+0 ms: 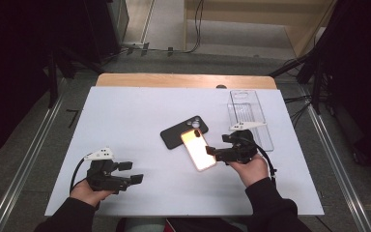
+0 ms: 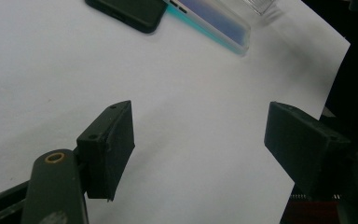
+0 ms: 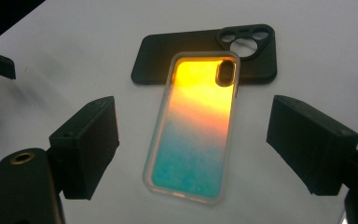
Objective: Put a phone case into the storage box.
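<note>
A black phone case [image 1: 182, 131] lies flat near the middle of the white table sheet [image 1: 125, 121]. An orange-to-teal gradient case [image 1: 199, 149] lies with its camera end overlapping the black one. My right gripper [image 1: 217, 145] is just right of the gradient case, open and pointing left at it. In the right gripper view the gradient case [image 3: 196, 126] lies on the table between and beyond the open jaws, with the black case [image 3: 186, 51] behind. My left gripper [image 1: 131, 172] hovers open at the front left, holding nothing. Its view has both cases far off, black [image 2: 126, 11] and gradient [image 2: 214, 21].
A clear plastic tray [image 1: 249, 116] lies at the back right of the sheet, just behind my right gripper. The wooden table edge [image 1: 183, 79] runs along the back. Bare white sheet spreads across the left and front.
</note>
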Demonstrator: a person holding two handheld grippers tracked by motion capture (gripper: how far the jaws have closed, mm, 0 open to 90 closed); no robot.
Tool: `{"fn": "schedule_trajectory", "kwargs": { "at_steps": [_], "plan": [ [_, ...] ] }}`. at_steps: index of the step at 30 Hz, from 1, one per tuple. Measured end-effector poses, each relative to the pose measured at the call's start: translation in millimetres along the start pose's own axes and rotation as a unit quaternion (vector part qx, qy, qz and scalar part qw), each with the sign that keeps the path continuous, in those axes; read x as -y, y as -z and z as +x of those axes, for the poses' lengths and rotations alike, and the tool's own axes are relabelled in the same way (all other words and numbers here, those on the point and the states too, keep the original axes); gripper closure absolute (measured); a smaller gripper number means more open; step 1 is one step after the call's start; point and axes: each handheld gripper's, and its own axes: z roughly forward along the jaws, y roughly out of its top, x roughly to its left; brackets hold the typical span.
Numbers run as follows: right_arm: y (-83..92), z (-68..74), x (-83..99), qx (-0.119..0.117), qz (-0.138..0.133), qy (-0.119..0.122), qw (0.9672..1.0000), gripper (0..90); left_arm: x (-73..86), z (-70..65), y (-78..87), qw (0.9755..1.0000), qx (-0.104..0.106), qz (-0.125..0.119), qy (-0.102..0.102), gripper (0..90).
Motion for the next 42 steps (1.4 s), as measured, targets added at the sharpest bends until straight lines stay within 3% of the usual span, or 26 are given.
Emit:
{"fn": "schedule_trajectory", "kwargs": {
  "at_steps": [11, 12, 15, 17, 19, 27, 42],
  "plan": [
    [-24.5, 6.7, -12.0, 0.002, -0.006, 0.006, 1.0, 10.6, 0.6, 2.0, 3.5, 1.0, 0.0, -0.005, 0.006, 24.7],
    [-26.4, 7.5, -14.3, 0.0, -0.02, 0.006, 0.9998, 0.0, 0.7, 2.0, 3.3, 1.0, 0.0, -0.005, 0.006, 24.7],
    [-29.9, 10.8, -16.7, -0.021, -0.044, 0.017, 0.9987, 0.0, 0.7, 1.7, 2.4, 1.0, 0.001, -0.004, 0.006, 24.7],
    [-34.4, 14.1, -17.2, 0.012, -0.033, 0.017, 0.9992, 0.0, 0.7, 1.6, 2.2, 1.0, 0.001, -0.001, 0.005, 24.7],
    [-40.3, 15.3, -16.9, 0.025, -0.021, 0.012, 0.9994, 0.0, 0.7, 1.8, 2.5, 1.0, 0.002, -0.002, 0.006, 24.7],
    [-47.0, 15.1, -16.8, 0.03, -0.027, 0.003, 0.9992, 0.0, 0.8, 2.0, 2.5, 1.0, 0.0, -0.003, 0.006, 24.8],
    [-57.9, 15.4, -12.7, 0.044, -0.015, 0.0, 0.9989, 0.0, 0.8, 2.3, 2.9, 1.0, 0.001, -0.003, 0.007, 24.8]
  ]
}}
